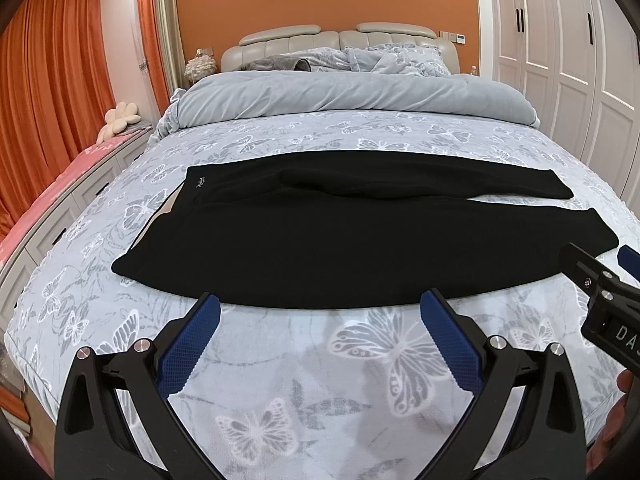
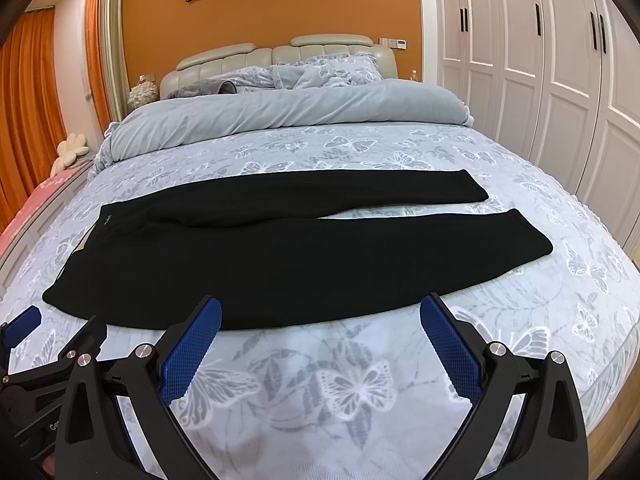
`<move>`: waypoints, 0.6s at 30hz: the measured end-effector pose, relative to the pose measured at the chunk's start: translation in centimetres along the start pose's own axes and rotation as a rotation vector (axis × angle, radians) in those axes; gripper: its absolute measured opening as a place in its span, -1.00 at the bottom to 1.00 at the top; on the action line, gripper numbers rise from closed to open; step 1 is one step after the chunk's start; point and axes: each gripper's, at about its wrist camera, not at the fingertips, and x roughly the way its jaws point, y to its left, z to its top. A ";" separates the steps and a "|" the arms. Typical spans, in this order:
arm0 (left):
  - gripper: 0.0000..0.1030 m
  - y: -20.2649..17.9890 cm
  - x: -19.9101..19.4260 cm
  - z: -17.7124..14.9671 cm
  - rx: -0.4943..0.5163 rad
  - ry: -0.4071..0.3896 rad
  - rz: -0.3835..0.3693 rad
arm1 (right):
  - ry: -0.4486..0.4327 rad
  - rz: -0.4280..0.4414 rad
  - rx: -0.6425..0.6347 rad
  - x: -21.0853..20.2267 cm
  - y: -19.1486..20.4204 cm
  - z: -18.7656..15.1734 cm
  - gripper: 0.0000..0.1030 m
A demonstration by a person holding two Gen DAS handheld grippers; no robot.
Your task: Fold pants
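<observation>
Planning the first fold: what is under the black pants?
The black pants lie flat on the butterfly-print bedspread, which shows all around them. Whatever lies directly beneath the fabric is covered.

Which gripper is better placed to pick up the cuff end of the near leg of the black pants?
Probably the right gripper: open, and nearer the cuffs on the right of the black pants. The open left gripper sits closer to the waistband.

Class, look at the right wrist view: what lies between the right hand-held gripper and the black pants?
Only bare butterfly-print bedspread separates the right hand-held gripper from the black pants; the right wrist view shows it.
</observation>
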 end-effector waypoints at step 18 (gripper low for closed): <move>0.91 0.0 0.0 0.0 0.000 0.001 -0.001 | 0.003 0.002 0.004 0.0 0.0 -0.1 0.90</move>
